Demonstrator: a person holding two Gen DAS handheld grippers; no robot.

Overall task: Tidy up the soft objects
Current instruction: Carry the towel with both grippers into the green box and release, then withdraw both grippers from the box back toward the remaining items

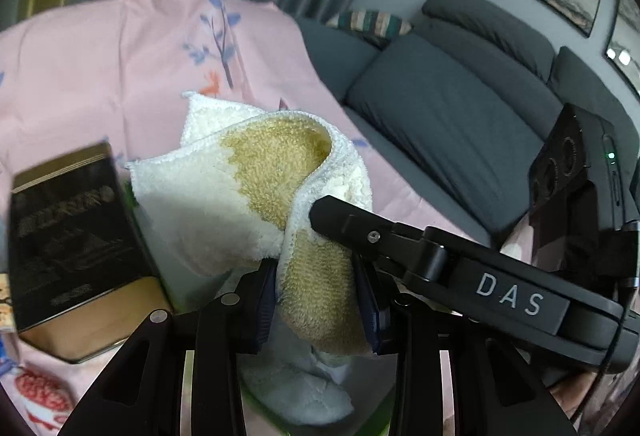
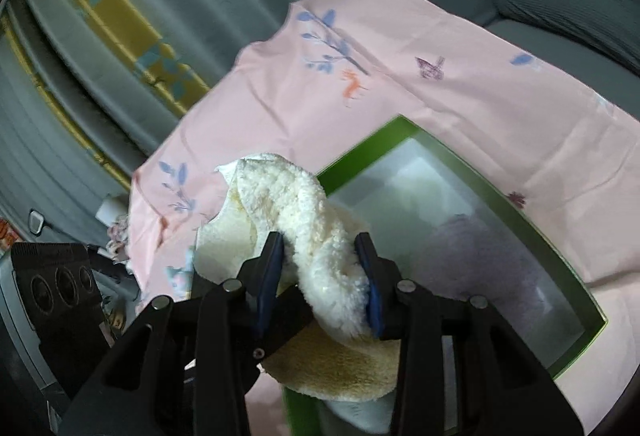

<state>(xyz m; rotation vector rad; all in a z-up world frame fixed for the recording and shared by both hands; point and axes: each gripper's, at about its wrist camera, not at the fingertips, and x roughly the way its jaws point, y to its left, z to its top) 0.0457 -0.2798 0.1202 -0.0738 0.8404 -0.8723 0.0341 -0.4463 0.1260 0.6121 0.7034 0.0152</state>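
A fluffy white and tan towel [image 1: 248, 179] hangs in the air, held by both grippers. My left gripper [image 1: 318, 300] is shut on a tan fold of it. My right gripper [image 2: 320, 284] is shut on a white bunched part of the towel [image 2: 320, 236]; it also shows in the left wrist view [image 1: 320, 211], its finger touching the towel. Under the towel stands a green-rimmed box [image 2: 532, 232] with a pale lining and a lilac soft thing [image 2: 480, 256] inside.
A pink printed cloth [image 2: 400, 83] covers the surface. A dark tin box [image 1: 76, 244] stands at the left. A grey sofa [image 1: 460, 107] with a striped cushion [image 1: 368, 21] is behind, and grey curtains [image 2: 120, 115].
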